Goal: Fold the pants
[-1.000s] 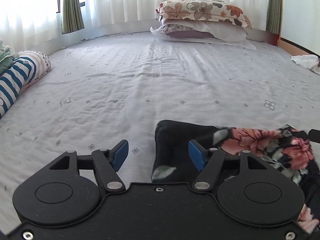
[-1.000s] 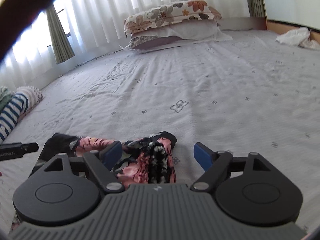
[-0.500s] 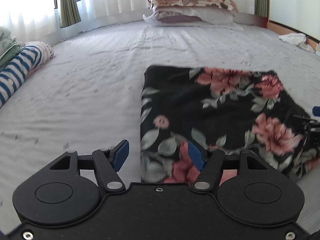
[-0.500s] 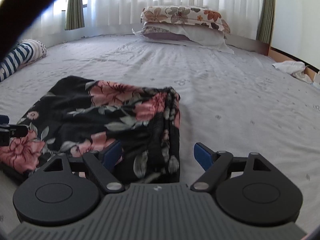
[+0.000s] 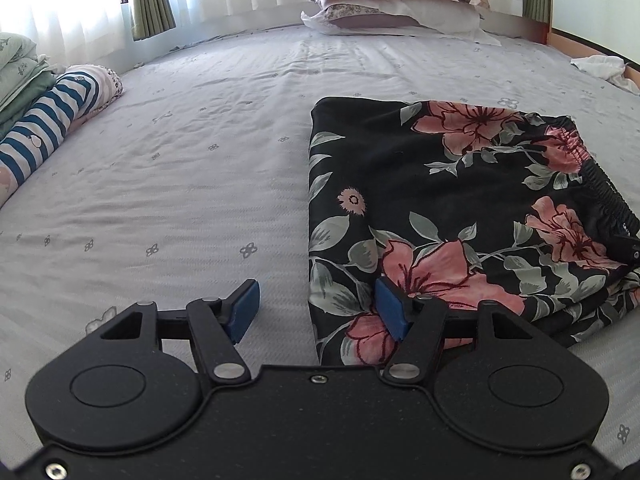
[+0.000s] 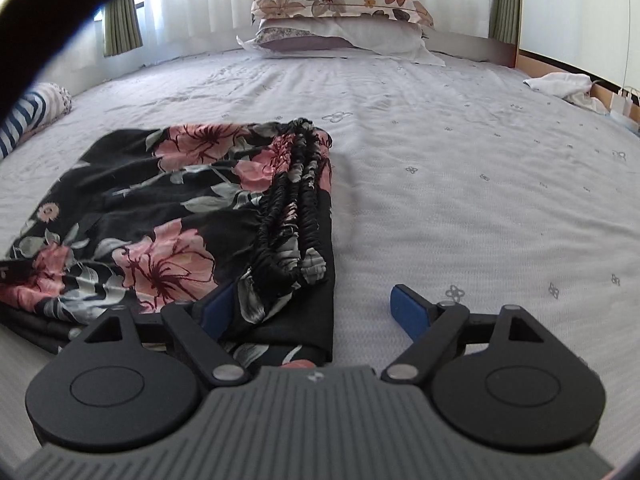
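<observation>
We see the floral pants (image 5: 460, 208) lying folded into a flat rectangle on the grey bedsheet (image 5: 180, 184), elastic waistband (image 6: 292, 216) bunched along its right edge. Left gripper (image 5: 316, 308) has fingers apart, straddling the stack's near-left corner, gripping nothing. Right gripper (image 6: 308, 308) is also spread wide over the near-right corner by the waistband, nothing clamped. Stacked pillows (image 6: 340, 20) sit at the far end, a striped bundle (image 5: 44, 128) far left, white cloth (image 6: 564, 84) far right.
</observation>
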The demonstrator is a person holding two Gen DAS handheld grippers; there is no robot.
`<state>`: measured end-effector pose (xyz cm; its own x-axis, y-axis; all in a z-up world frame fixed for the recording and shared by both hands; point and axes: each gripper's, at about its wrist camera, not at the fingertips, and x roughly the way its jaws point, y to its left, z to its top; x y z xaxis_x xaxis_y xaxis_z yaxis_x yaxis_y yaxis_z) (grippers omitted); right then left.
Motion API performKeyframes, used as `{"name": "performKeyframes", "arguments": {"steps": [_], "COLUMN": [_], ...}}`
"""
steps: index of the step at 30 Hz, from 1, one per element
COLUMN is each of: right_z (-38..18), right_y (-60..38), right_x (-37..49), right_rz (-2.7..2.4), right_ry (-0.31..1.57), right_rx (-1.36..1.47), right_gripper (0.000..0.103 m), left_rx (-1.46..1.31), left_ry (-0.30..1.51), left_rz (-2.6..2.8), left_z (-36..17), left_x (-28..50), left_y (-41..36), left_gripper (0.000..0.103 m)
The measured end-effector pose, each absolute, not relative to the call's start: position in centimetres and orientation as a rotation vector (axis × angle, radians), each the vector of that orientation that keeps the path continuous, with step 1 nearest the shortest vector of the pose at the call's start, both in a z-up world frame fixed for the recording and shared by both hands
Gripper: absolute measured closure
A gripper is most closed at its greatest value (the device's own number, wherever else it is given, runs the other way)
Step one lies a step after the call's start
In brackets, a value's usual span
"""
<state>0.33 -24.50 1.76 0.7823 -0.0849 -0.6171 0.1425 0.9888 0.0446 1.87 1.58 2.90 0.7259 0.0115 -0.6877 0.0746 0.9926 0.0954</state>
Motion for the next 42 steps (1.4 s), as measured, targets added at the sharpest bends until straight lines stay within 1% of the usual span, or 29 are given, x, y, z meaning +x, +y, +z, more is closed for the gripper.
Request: {"name": "performKeyframes", "arguments": {"steps": [3,5,8,12,17,22,32,34,38,42], "right_z": [2.6,3.6,4.3,5.4,6.0,4.8,1.8,1.2,0.9,0.7], "right_y": [-24.7,-24.4,-24.0,-23.1,-21.5,-19.8,-18.8,-18.7,-18.4,-18.5], "right_x": [-0.3,-1.3,-2.0,-3.5,-5.1,-6.3,-5.6,-5.5,-5.6,-5.5], "right_rz": [-0.110,-0.104,-0.095,-0.084,-0.092,-0.100,-0.121,-0.127,-0.134,-0.141], "right_ry": [0.631,0.599,0.579,0.544,0.523,0.545,0.627,0.638,0.629,0.630], "right_rx": [0.123,0.130,0.136,0.148,0.126,0.094,0.064,0.066,0.044,0.049], "right_gripper": [0.013,0.013,0.013,0.013,0.012,0.012,0.012,0.010,0.008,0.005], "left_rx": [0.120,0.107,0.086,0.064,0.028,0.032,0.061,0.056,0.058,0.051], "left_ry": [0.771,0.773,0.768,0.745,0.738,0.749,0.803,0.806,0.799,0.801], "left_rz": [-0.030,-0.040,-0.057,-0.076,-0.096,-0.112,-0.115,-0.114,-0.113,-0.109], "left_z": [3.5,4.1,5.0,6.1,6.7,5.7,3.0,2.7,2.5,2.2], "left_x": [1.7,1.5,0.7,-1.0,-2.7,-4.0,-4.1,-3.8,-3.4,-3.0], "left_y": [1.4,1.3,1.1,0.6,0.3,-0.2,-1.1,-1.2,-1.5,-1.7], "left_gripper": [0.040,0.038,0.034,0.023,0.021,0.020,0.018,0.014,0.011,0.007]}}
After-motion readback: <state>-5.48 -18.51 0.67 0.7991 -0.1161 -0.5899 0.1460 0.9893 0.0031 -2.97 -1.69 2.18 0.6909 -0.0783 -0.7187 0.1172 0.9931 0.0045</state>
